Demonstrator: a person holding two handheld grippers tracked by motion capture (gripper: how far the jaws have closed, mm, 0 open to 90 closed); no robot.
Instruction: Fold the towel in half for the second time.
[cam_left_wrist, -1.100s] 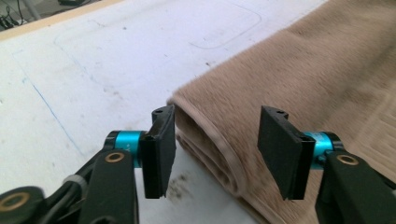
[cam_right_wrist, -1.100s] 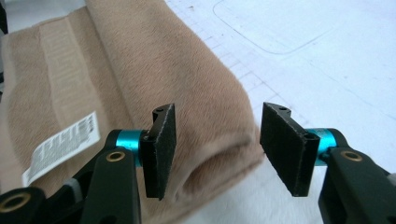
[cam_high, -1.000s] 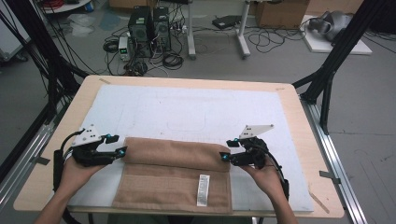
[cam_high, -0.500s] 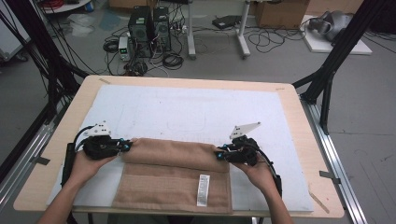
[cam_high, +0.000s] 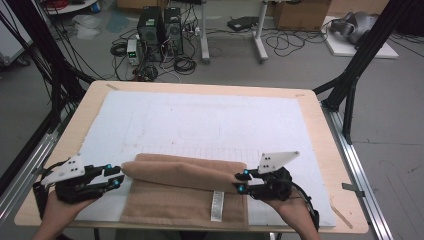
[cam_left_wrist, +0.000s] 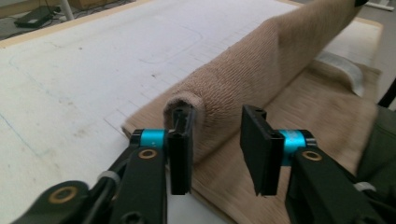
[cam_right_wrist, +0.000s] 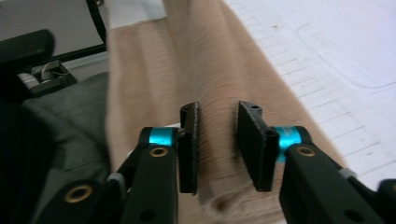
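Tan cloth (cam_high: 185, 195) lies on the near part of the white mat (cam_high: 210, 120), which covers the wooden table (cam_high: 320, 125); its near edge reaches the person's side of the table. The far portion of the cloth is rolled over into a long soft fold (cam_high: 182, 172) that runs from left to right, resting on top of the flat lower layer. A white label (cam_high: 216, 205) sits on the flat layer, near the right end and close to the near edge. In the high view the left gripper (cam_high: 114, 176) is just beside the left end of the fold, its tips pointing toward it. In the left gripper view (cam_left_wrist: 217, 147) the jaws stand partly apart: the rounded end of the fold lies against the inner face of the left-hand jaw, while a clear gap separates the cloth from the other jaw, so the fold is not pinched. These jaws have just been opening. The right gripper (cam_high: 242, 181) is at the right end of the fold in the high view. In the right gripper view (cam_right_wrist: 218, 140) its jaws are likewise partly apart, with the ribbed cloth showing between them and under them; neither pad is seen pressing on it. These jaws have also just been opening. Each gripper is carried in a hand at the near edge of the table.
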